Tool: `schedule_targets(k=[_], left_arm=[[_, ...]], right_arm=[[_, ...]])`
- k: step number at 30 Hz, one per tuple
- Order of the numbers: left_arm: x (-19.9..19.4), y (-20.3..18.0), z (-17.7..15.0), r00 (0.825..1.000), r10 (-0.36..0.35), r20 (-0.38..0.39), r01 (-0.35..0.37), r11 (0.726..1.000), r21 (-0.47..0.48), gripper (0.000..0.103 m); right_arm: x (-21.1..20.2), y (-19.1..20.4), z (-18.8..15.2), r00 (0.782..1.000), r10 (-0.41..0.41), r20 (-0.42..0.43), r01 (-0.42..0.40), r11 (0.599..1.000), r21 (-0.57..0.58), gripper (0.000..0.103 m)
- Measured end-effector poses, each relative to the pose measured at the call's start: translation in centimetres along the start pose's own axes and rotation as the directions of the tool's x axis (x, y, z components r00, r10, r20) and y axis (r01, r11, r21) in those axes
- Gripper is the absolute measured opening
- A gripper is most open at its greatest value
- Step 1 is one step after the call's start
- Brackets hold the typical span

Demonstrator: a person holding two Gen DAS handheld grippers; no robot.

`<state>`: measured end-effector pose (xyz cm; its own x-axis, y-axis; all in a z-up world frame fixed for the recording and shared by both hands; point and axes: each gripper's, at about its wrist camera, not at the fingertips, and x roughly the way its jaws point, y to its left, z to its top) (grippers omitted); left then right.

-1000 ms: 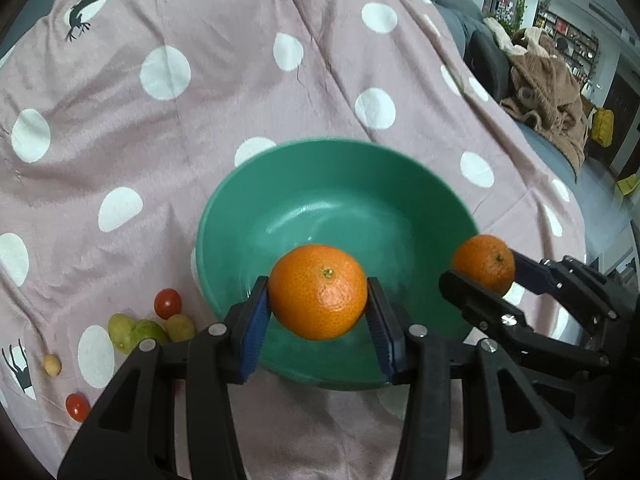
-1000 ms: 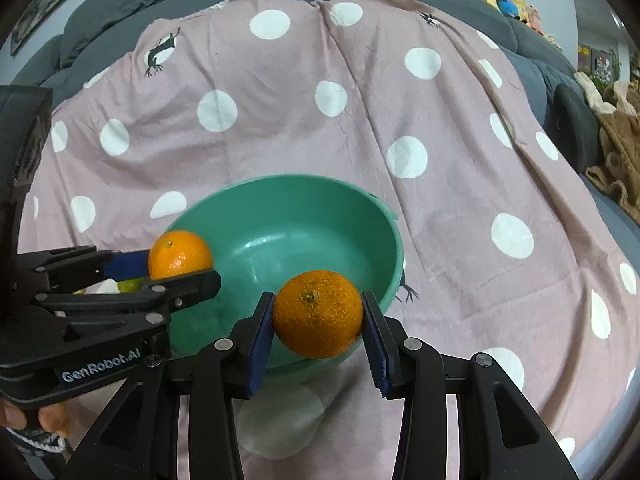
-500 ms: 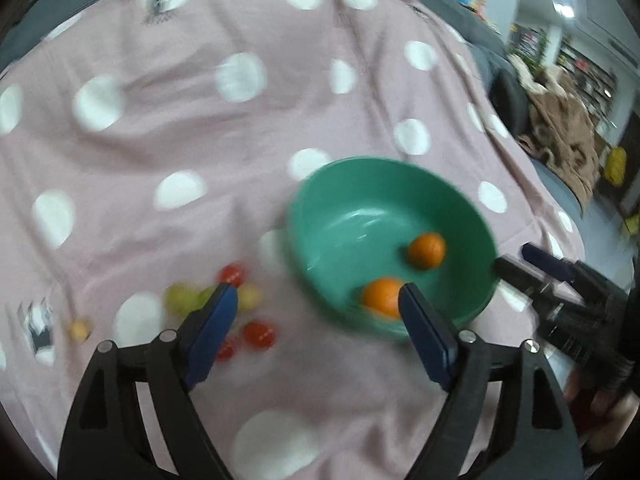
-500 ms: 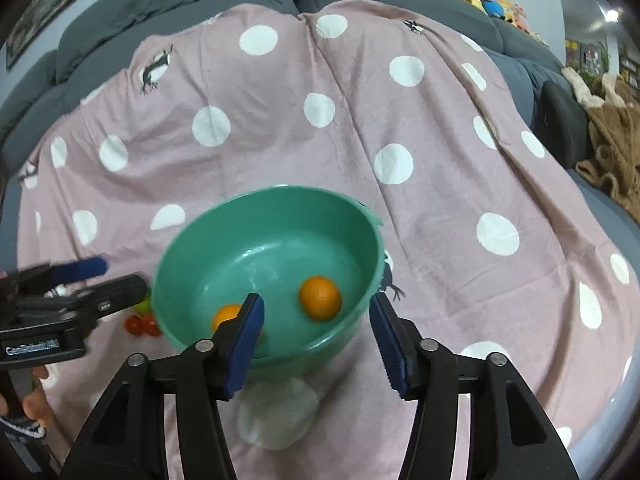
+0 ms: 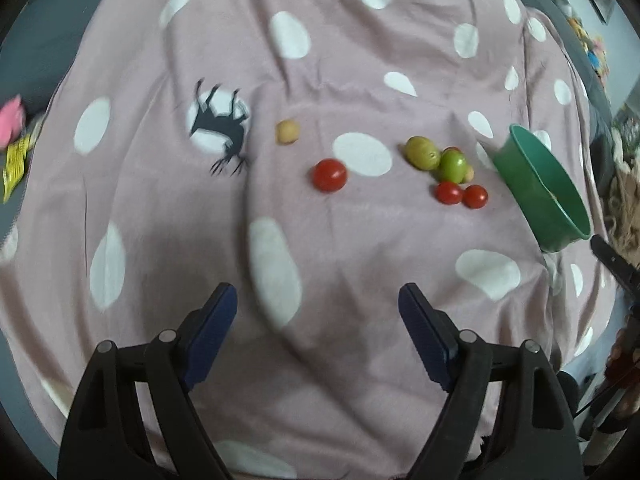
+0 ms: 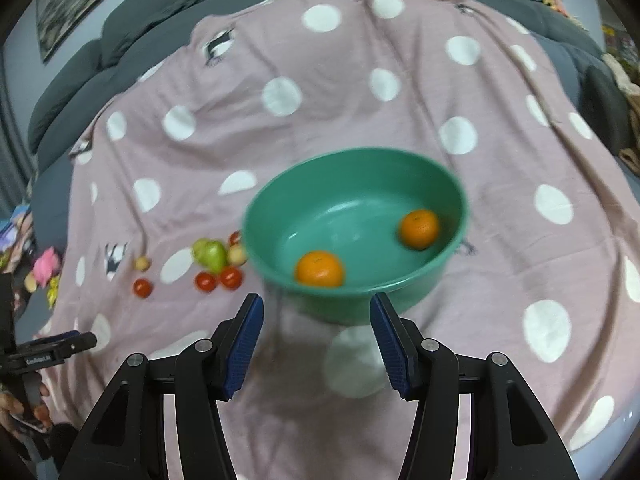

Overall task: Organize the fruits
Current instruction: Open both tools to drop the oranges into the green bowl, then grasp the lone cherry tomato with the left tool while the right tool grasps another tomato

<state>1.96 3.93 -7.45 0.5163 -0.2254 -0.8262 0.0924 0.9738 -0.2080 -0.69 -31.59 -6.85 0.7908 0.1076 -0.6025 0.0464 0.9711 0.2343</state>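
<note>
Two oranges [image 6: 320, 268] [image 6: 419, 228] lie inside the green bowl [image 6: 456, 196] on the dotted pink cloth. My right gripper [image 6: 316, 316] hangs open and empty just in front of the bowl's near rim. In the left wrist view, my left gripper [image 5: 318, 312] is wide open and empty above bare cloth. Ahead of it lie a red tomato [image 5: 329, 175], a small tan fruit [image 5: 287, 131], and a cluster of green fruits [image 5: 452, 165] and two tomatoes [image 5: 461, 194] next to the bowl [image 5: 540, 188] at the right.
The pink cloth [image 6: 360, 60] covers a grey sofa [image 6: 120, 28]. Pink and yellow items [image 5: 12, 136] lie off the cloth's left edge. The left gripper's tip [image 6: 60, 348] and a hand show at the lower left of the right wrist view.
Both grippers let go of their oranges, which now rest in the bowl. The left gripper swung away left over the small fruits. The right one drew back a little.
</note>
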Motion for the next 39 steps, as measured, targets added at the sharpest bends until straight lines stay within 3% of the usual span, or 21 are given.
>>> schedule_targets(k=[11, 22, 29, 39], left_arm=[[0.1, -0.1, -0.7, 0.995, -0.101, 0.001, 0.101, 0.995, -0.005, 0.082], [0.6, 0.8, 0.5, 0.989, -0.144, 0.025, 0.144, 0.99, -0.012, 0.078], [1.6, 0.3, 2.8, 0.988, -0.149, 0.051, 0.147, 0.989, 0.031, 0.072], [6.6, -0.6, 6.7, 0.996, -0.085, 0.006, 0.084, 0.989, 0.12, 0.063]], right_arm=[[2.2, 5.8, -1.8, 0.991, 0.073, -0.114, -0.086, 0.989, -0.12, 0.056], [5.6, 8.8, -1.8, 0.971, 0.128, -0.2, -0.157, 0.978, -0.137, 0.056], [8.7, 10.7, -0.9, 0.95, 0.204, -0.235, -0.24, 0.961, -0.135, 0.056], [14.1, 11.7, 0.8, 0.937, 0.145, -0.319, -0.206, 0.965, -0.165, 0.056]])
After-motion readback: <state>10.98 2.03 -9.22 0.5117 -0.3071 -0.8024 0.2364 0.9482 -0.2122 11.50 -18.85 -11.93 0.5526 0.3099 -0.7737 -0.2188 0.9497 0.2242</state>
